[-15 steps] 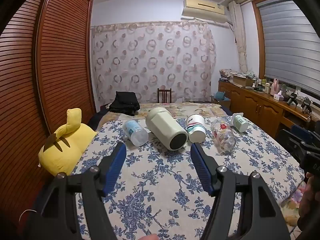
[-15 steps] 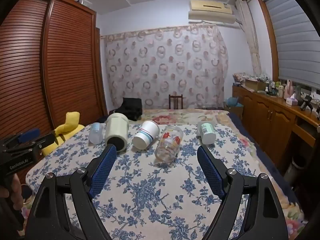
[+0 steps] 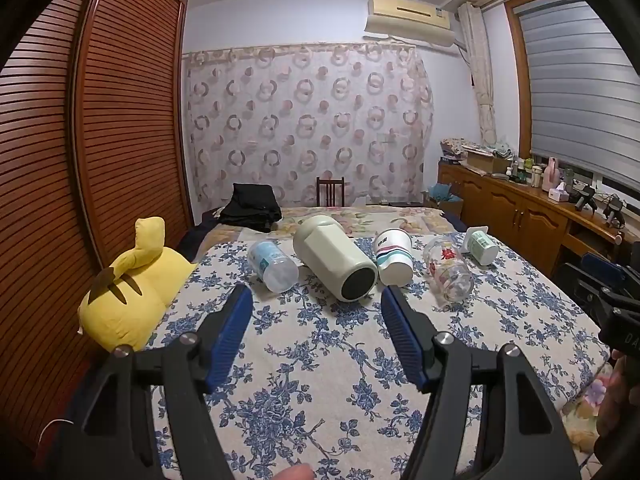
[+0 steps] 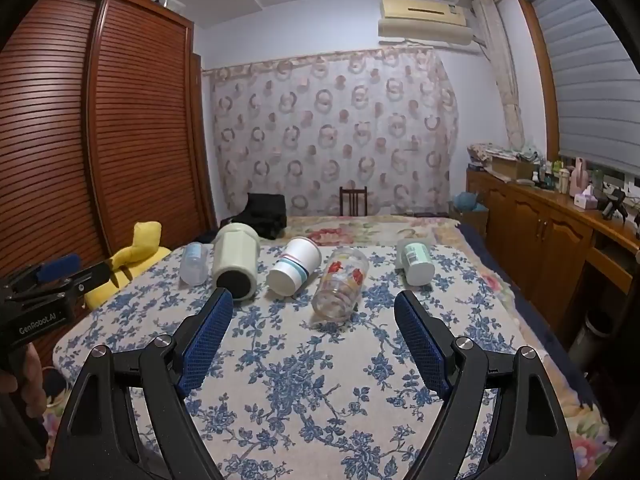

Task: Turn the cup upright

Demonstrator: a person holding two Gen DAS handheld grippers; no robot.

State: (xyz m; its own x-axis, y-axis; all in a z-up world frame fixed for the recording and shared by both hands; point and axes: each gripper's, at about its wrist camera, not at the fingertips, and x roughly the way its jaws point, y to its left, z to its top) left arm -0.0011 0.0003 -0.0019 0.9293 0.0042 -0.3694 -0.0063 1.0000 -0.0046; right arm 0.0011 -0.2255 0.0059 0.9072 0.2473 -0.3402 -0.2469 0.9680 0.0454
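Observation:
Several cups and bottles lie on their sides in a row on the floral bedspread (image 3: 320, 340): a clear plastic bottle (image 3: 273, 265), a large cream flask (image 3: 334, 262), a striped paper cup (image 3: 394, 256), a clear glass with red flowers (image 3: 448, 274) and a small green-labelled cup (image 3: 482, 246). The same row shows in the right wrist view: flask (image 4: 235, 266), paper cup (image 4: 294, 266), glass (image 4: 340, 284), small cup (image 4: 416, 261). My left gripper (image 3: 317, 298) is open and empty, short of the flask. My right gripper (image 4: 314, 304) is open and empty, short of the glass.
A yellow plush toy (image 3: 132, 292) lies at the bed's left edge beside the wooden wardrobe (image 3: 100, 140). A black bag (image 3: 252, 208) sits at the far end. A wooden cabinet (image 4: 540, 240) with clutter runs along the right wall.
Both grippers have stayed almost still; the views are nearly the same as half a second ago.

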